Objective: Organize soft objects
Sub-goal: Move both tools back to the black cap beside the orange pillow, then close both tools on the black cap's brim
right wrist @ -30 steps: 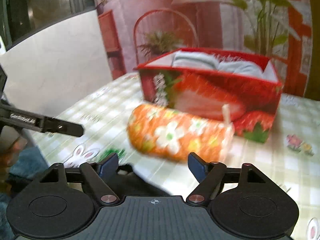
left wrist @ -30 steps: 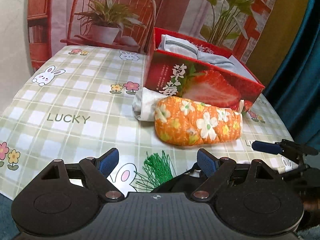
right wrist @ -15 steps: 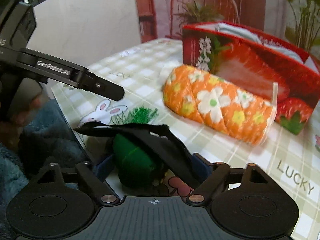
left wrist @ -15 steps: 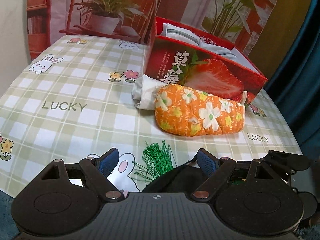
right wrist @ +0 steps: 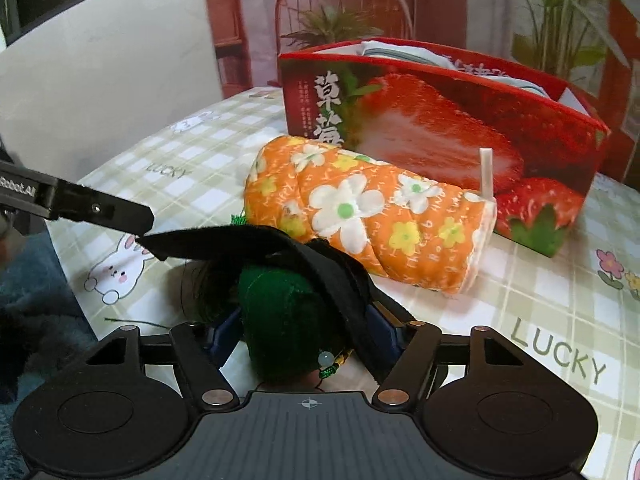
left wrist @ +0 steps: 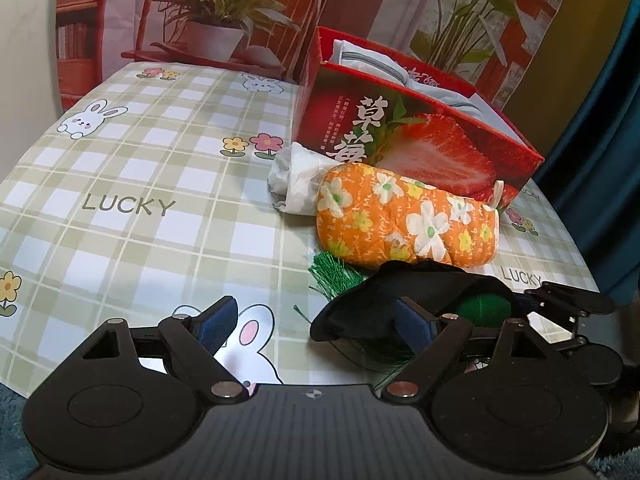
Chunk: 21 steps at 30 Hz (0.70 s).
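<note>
one checked bunny tablecloth [left wrist: 140, 184] fronts a plant backdrop [left wrist: 224, 8]; left tongs [left wrist: 316, 322] gape, right tongs [right wrist: 306, 330] closing around green pouch [right wrist: 280, 320].

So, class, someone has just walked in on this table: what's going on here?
A person is tidying soft things with two handheld grippers. The right gripper is closing around a green knitted piece with a black strap draped over it, near the table's front edge. The left gripper is open and holds nothing. An orange floral pouch and a white rolled cloth lie in front of the red strawberry box, which already holds folded light fabric.
</note>
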{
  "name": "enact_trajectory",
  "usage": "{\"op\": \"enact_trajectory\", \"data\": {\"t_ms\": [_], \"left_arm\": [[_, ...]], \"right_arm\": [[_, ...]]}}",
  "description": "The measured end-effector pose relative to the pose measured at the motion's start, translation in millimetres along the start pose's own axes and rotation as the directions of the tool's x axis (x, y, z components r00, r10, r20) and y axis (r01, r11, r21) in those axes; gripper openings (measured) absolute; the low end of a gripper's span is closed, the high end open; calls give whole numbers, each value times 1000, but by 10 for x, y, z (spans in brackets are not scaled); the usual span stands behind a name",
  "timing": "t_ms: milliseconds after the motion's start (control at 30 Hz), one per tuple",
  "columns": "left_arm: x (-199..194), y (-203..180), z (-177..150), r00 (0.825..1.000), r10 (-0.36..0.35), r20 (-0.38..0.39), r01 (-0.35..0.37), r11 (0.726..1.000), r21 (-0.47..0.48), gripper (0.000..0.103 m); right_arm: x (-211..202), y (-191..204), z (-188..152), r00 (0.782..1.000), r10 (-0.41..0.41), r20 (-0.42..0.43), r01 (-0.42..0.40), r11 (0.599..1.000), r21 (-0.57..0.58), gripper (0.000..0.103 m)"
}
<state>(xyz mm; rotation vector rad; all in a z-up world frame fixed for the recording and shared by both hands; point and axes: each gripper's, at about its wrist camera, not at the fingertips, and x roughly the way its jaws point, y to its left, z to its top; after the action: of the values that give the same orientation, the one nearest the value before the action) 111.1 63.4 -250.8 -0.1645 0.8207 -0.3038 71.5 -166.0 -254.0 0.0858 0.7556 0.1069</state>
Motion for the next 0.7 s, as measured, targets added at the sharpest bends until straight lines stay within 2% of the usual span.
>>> {"op": "enact_trajectory", "data": {"t_ms": [133, 500, 700], "left_arm": [[30, 14, -4, 1000, 4, -9, -4, 1000, -10, 87], [32, 11, -5, 1000, -2, -20, 2, 1000, -28, 87], [52, 9, -15, 1000, 2, -28, -3, 1000, -23, 87]], "right_arm": [[-111, 29, -36, 999, -18, 37, 19, 1000, -14, 77], [-418, -28, -10, 987, -29, 158, 23, 999, 40, 78], [-559, -118, 1, 961, -104, 258, 83, 992, 91, 83]]}}
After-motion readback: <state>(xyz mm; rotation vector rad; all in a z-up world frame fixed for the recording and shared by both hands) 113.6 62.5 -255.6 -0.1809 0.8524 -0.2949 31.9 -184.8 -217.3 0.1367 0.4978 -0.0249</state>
